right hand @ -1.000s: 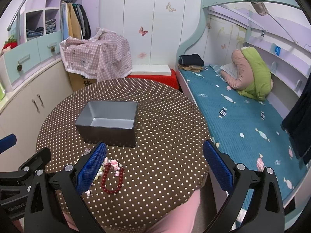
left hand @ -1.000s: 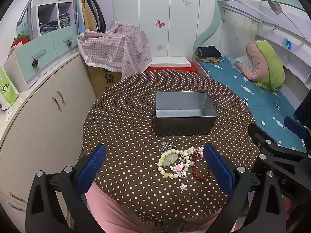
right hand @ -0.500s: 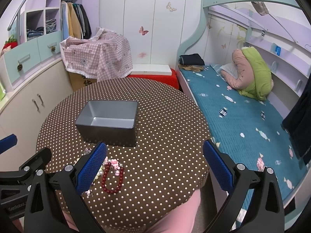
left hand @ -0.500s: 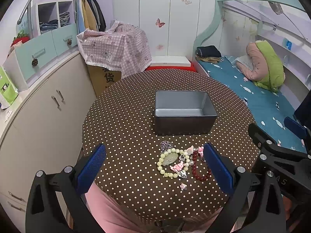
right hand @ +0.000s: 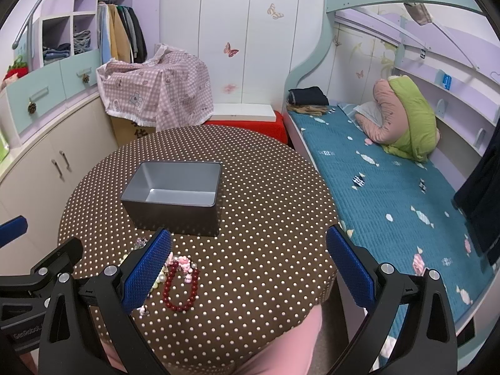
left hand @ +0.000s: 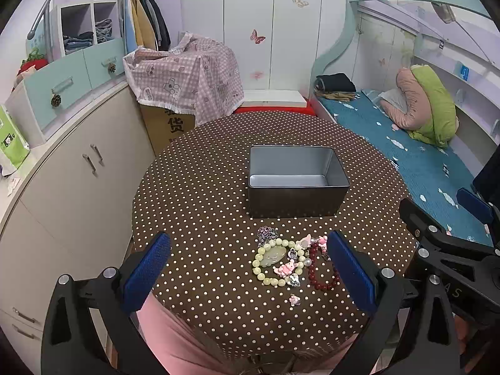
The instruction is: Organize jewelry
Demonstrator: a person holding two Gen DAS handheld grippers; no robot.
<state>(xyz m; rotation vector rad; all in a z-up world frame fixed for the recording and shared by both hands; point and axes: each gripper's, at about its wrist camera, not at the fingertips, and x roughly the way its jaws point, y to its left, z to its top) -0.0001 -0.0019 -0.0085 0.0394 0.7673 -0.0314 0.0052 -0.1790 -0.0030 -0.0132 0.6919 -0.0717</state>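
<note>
A grey metal tin (left hand: 297, 181) (right hand: 173, 197) stands open and empty in the middle of the round dotted table (left hand: 203, 193). In front of it lies a small pile of jewelry: a pale green bead bracelet (left hand: 275, 262), a dark red bead bracelet (left hand: 322, 276) (right hand: 181, 290), pink charms (left hand: 286, 268) and a small dark piece (left hand: 266, 233). My left gripper (left hand: 250, 276) hovers open over the table's near edge, with the pile between its blue pads. My right gripper (right hand: 248, 273) is open too, to the right of the pile, holding nothing.
A cream cabinet (left hand: 78, 168) with drawers stands at the left. A box under pink checked cloth (left hand: 187, 78) sits behind the table. A bed with a teal cover (right hand: 390, 187) runs along the right. Pink clothing (left hand: 175, 337) shows below the table's near edge.
</note>
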